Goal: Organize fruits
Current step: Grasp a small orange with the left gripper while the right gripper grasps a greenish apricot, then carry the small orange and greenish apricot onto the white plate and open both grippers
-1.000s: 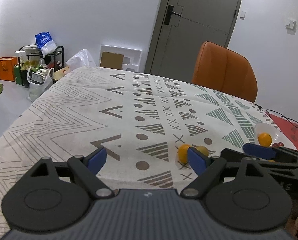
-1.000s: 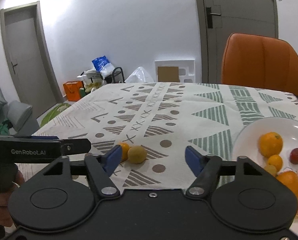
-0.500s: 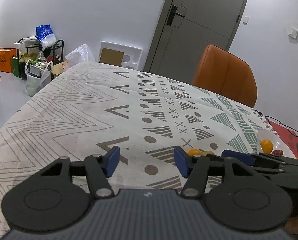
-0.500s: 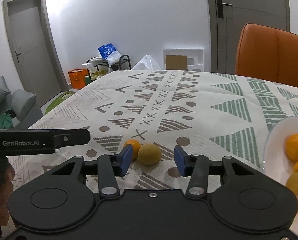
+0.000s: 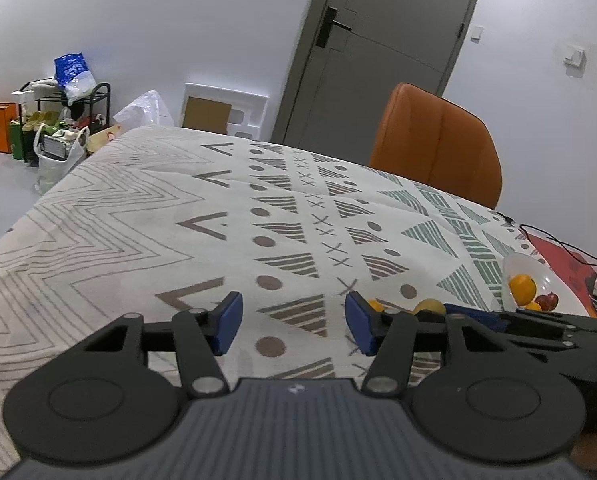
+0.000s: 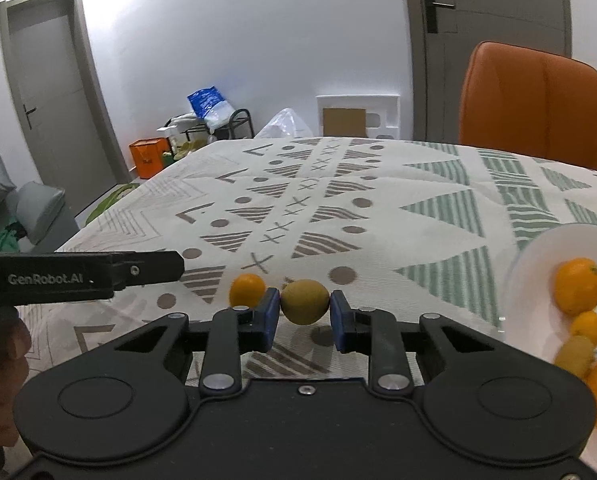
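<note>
Evidently, a yellow-green fruit (image 6: 304, 301) is clamped between the right gripper (image 6: 304, 312) pads for transfer to the white plate (image 6: 538, 248), while the left gripper (image 5: 294, 322) is closing on nothing.

Your right gripper (image 6: 304, 312) held lemon (image 6: 304, 301); small orange (image 6: 247, 289) just left; plate (image 6: 538, 248) far right.

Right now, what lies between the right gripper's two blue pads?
In the right wrist view, a yellow-green lemon-like fruit sits between the right gripper's pads, which are shut on it. A small orange lies just outside the left pad.
</note>
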Motion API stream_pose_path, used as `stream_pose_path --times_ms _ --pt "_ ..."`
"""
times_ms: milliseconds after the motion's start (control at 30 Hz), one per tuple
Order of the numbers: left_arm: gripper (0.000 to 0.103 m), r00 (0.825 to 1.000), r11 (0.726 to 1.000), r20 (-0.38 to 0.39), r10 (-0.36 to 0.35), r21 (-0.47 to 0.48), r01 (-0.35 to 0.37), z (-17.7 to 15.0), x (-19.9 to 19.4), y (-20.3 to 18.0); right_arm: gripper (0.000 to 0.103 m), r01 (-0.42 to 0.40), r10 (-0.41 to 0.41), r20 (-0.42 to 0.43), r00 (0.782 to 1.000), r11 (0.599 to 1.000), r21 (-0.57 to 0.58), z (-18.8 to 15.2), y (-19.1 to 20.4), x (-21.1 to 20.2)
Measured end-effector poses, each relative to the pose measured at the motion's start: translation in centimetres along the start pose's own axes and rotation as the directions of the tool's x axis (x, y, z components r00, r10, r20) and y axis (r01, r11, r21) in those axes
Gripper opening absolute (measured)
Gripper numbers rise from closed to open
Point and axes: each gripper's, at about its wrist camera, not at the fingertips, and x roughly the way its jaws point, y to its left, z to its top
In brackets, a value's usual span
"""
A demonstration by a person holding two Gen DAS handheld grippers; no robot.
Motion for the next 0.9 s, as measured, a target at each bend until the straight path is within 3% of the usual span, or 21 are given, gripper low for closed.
stream_pose_path --times_ms 300,467,600,900 --pt "0.053 0.999 0.999 -0.018 -0.034 0.040 0.035 -0.1 1.2 -2.4 0.026 0.018 -0.019 0.033 0.999 0.999 0.034 -0.1 -1.9 -1.8" --pt "0.047 0.998 0.998 -0.043 -0.044 0.050 0.046 -0.4 2.5 -3.6 0.026 0.026 -0.029 0.060 0.998 0.998 0.049 -0.1 -2.9 -3.4" --pt "0.020 0.997 0.999 -0.070 -0.024 0.044 0.027 -0.8 3.7 -4.1 0.026 0.053 -0.059 0.083 0.995 0.996 0.066 0.0 -4.1 -4.8" --pt "0.020 0.999 0.997 -0.033 -0.040 0.058 0.042 -0.2 2.8 -5.9 0.026 0.131 -0.146 0.118 0.982 0.983 0.126 -0.5 -7.6 -7.2"
